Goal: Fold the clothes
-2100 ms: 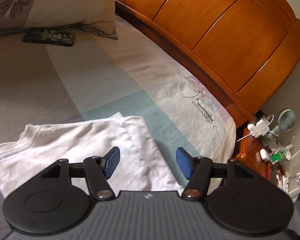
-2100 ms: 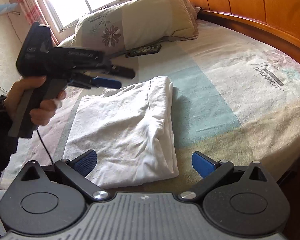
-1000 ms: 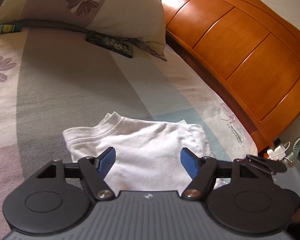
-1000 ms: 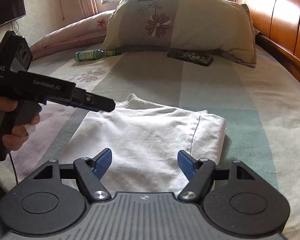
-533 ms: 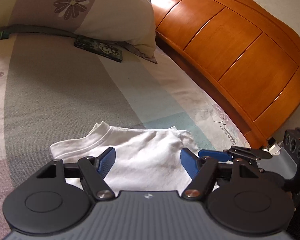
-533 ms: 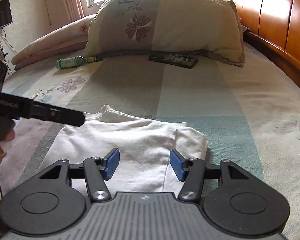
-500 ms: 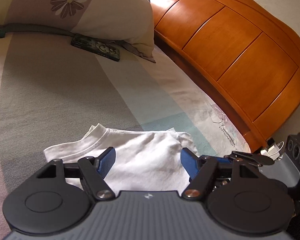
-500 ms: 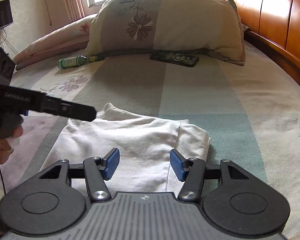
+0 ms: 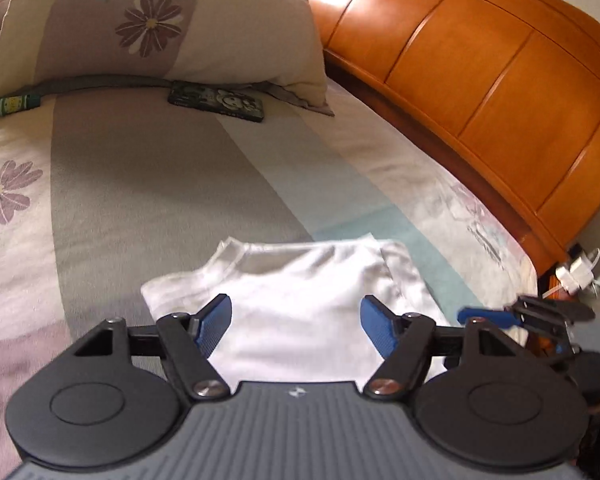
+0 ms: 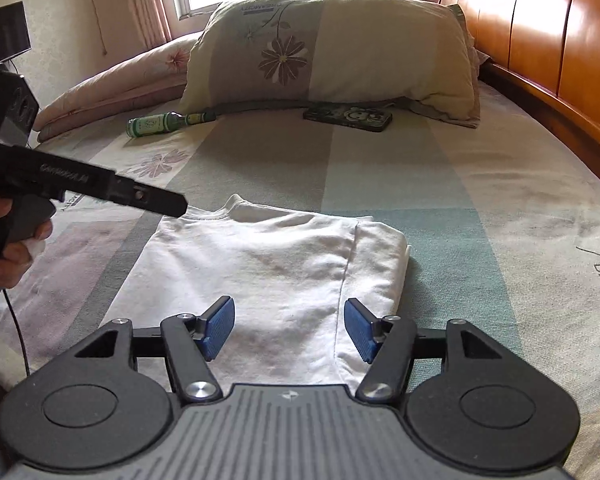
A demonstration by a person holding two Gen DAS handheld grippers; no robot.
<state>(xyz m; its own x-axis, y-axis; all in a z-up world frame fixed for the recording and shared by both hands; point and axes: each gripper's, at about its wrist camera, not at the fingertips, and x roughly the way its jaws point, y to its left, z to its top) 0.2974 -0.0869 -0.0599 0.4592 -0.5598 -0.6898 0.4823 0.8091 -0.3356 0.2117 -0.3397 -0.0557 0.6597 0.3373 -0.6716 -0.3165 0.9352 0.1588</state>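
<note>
Both grippers, left gripper (image 9: 295,322) and right gripper (image 10: 286,328), hover with fingers spread and empty over the white shirt (image 10: 268,276), which lies partly folded just ahead; any further fold wants pinching near-edge corners together, lifting evenly.

Both grippers sit side by side with blue pads spread wide, nothing between them. Left gripper (image 9: 296,326) fills the frame's bottom; right gripper (image 10: 290,328) too. A hand (image 10: 10,240) grips the left handle at far left.
</note>
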